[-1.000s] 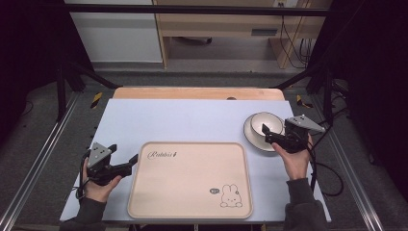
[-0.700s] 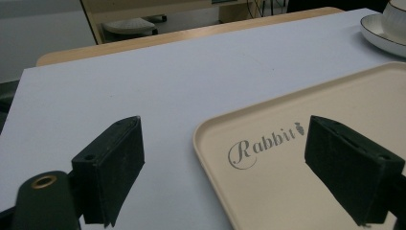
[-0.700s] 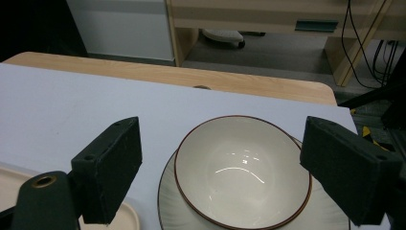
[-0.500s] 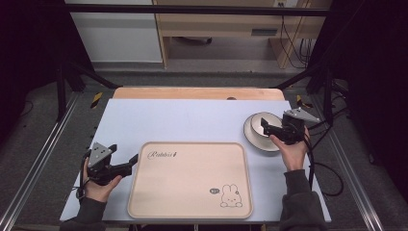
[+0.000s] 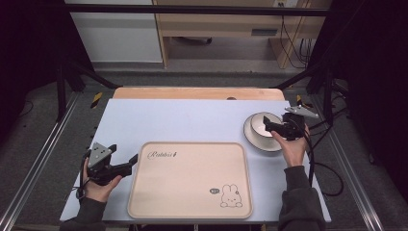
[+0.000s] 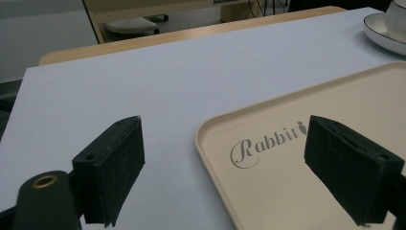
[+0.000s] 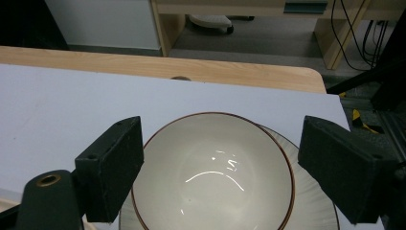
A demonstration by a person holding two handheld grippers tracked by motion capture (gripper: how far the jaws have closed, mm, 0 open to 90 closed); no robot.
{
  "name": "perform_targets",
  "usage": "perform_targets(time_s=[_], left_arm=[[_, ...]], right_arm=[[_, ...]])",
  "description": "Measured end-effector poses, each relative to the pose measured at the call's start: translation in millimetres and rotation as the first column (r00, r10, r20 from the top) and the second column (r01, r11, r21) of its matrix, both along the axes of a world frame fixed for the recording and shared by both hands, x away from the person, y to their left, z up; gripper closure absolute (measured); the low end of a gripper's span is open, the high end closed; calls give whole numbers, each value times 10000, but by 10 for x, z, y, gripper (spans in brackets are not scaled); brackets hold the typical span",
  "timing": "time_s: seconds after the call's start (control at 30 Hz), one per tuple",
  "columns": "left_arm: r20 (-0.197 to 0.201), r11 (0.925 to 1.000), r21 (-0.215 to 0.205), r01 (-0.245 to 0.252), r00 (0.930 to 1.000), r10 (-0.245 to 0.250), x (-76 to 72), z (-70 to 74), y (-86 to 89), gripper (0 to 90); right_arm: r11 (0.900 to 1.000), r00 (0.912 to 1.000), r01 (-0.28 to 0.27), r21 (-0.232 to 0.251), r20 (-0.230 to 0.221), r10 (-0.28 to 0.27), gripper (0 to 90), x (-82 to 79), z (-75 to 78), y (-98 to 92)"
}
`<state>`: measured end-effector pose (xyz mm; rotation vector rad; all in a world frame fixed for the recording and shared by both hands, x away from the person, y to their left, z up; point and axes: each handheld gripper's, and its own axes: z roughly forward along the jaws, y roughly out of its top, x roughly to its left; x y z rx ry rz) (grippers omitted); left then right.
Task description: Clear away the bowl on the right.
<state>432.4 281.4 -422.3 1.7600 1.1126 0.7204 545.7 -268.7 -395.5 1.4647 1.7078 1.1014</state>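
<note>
Bowl (image 7: pixel 213 170), glossy white ceramic with a thin brown rim line, round and deep; I see it at the lower centre of the right gripper view, seated on a wider white plate (image 7: pixel 313 211) with a faintly ribbed edge. In the high view both sit at the right of the frame, on the pale blue table covering (image 5: pixel 183 120).

Right gripper (image 5: pixel 271 127), matt black, held in my right hand (image 5: pixel 292 147): jaws spread wide, one block on either side of the bowl in its own view, pads not pressing on the rim. Whether they touch it I cannot tell.

Left gripper (image 5: pixel 132 162), same black build with a grey three-cornered plate on top, held in my left hand (image 5: pixel 98 185) at the lower left of the high view: jaws apart, nothing between them but table and tray edge.

Tray (image 5: pixel 192 180), beige, smooth, rectangular with rounded corners and a shallow raised lip, at the lower centre of the high view. Printed script "Rabbit" at its upper left corner, small rabbit drawing (image 5: pixel 231 196) at its lower right. The left gripper points at its left edge.

Table edge (image 5: pixel 192 93), bare light wood, shows as a strip beyond the blue covering.
</note>
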Motion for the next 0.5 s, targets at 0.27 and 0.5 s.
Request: perform_targets(time_s=[0.27, 0.5], left_arm=[[-22, 10000, 6, -9, 10000, 9, 5, -9, 3, 135], [-45, 10000, 66, 16, 10000, -16, 5, -11, 1, 136]], right_arm=[[9990, 9980, 323, -303, -533, -339, 189, 77, -102, -68], [9980, 9941, 519, -352, -936, -550, 211, 134, -191, -121]])
